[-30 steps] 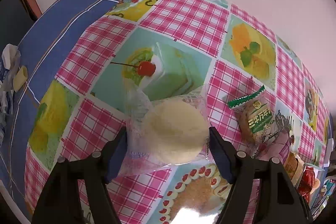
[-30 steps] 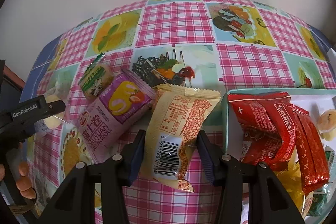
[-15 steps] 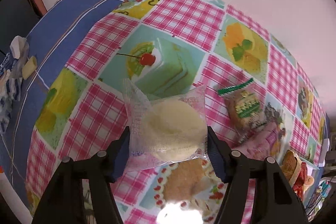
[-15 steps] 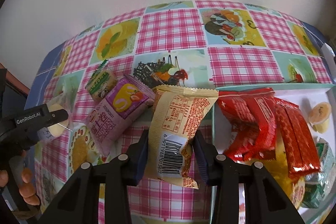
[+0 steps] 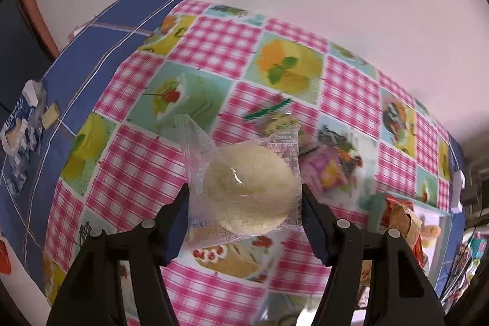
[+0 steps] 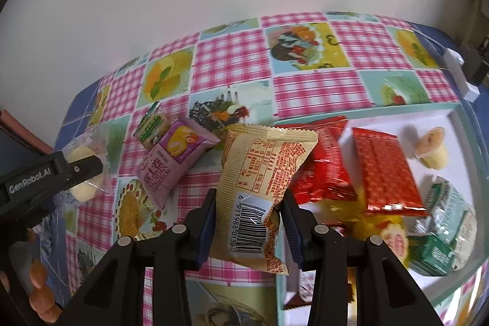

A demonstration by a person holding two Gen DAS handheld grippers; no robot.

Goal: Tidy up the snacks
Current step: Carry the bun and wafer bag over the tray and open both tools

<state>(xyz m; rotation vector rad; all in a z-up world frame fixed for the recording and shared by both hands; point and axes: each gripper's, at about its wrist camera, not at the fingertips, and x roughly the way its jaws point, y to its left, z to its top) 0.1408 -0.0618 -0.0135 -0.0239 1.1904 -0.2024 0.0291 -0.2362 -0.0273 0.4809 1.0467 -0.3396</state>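
Note:
My left gripper [image 5: 244, 200] is shut on a round pale cake in a clear wrapper [image 5: 247, 188] and holds it above the checked tablecloth. It also shows at the left of the right wrist view [image 6: 82, 170]. My right gripper [image 6: 249, 216] is shut on a yellow snack packet [image 6: 262, 176] with a barcode, lifted beside the tray's left edge. The pale green tray [image 6: 458, 118] holds red packets [image 6: 382, 170], a green-white packet [image 6: 449, 219] and small jelly cups [image 6: 431, 145]. A purple roll packet [image 6: 174, 155] and a small green packet [image 6: 151, 127] lie on the cloth.
The table has a pink checked cloth with cake pictures [image 5: 220, 42] over a blue cloth [image 5: 91, 51]. A white wall stands behind. Crumpled blue-white wrappers [image 5: 21, 124] lie at the far left edge. A white and black device [image 6: 464, 66] sits at the back right.
Both grippers have risen with their snacks. The left has carried the cake rightward, toward the tray. The right has carried the yellow packet toward the tray, more of which shows.

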